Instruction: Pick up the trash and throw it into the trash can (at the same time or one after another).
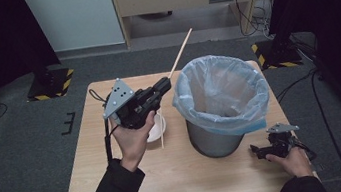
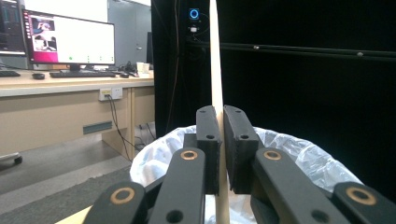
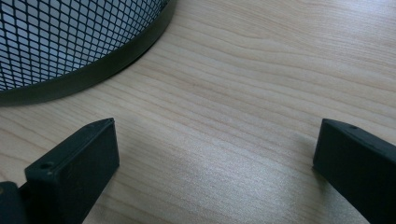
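We see a wooden desk (image 1: pixel 189 174) on a grey carpeted floor. On its right half stands the largest thing, a mesh bin (image 1: pixel 215 142) lined with a pale blue bag (image 1: pixel 221 91) whose edge is folded over the rim. The inside of the bag looks pale and bare as far as we can see down; the bottom is hidden from us. In the right claw's view the bin's mesh wall and dark base ring (image 3: pixel 84 77) sit on the wood at upper left.

Left of the bin, just beside it, is a small white bowl (image 1: pixel 157 128), mostly hidden under the left hand (image 1: pixel 134 139). We cannot tell what is in it. A thin wooden stick (image 1: pixel 162 135) lies across or beside its right edge.

The left claw (image 1: pixel 163 84) is raised above the desk, just left of the bin's rim. Its jaws are pressed together on a long pale stick (image 1: pixel 180 54), which slants up and away toward the far side of the bin. In that claw's own view the stick (image 2: pixel 215 60) runs upright between the two pads, with the bag's rim (image 2: pixel 299 154) behind them.

The right claw (image 1: pixel 262 152) rests low at the desk's right front corner, near the bin's base. Its jaws are spread wide, holding nothing, with bare wood (image 3: pixel 224 121) between them.
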`<state>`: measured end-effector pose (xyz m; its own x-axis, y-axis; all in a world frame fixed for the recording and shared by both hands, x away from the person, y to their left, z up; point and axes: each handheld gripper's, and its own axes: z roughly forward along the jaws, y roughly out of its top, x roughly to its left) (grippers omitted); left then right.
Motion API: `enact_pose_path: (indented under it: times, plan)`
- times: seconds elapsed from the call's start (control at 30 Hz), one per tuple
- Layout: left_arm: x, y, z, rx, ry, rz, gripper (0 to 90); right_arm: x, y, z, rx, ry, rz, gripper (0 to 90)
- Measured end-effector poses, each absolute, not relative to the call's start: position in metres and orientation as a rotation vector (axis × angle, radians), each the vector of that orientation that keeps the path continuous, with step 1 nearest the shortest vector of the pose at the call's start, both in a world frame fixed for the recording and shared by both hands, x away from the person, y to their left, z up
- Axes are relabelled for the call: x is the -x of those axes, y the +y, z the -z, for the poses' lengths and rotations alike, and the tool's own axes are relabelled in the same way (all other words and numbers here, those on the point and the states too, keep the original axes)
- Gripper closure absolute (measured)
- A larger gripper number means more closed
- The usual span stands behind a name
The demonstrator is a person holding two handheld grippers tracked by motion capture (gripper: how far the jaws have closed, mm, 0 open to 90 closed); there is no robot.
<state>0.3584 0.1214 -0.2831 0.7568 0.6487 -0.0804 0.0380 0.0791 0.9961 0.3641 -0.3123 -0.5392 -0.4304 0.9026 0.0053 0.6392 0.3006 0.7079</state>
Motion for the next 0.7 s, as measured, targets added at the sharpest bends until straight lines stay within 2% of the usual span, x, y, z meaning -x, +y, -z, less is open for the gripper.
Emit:
enact_pose_path:
  times: [0.7]
  plan:
    - [-0.366,0.080,0.275,-1.460,0.551,-0.464,85.1,-0.364,-0.312,0.539,-1.379,2.179,-0.908,0.4]
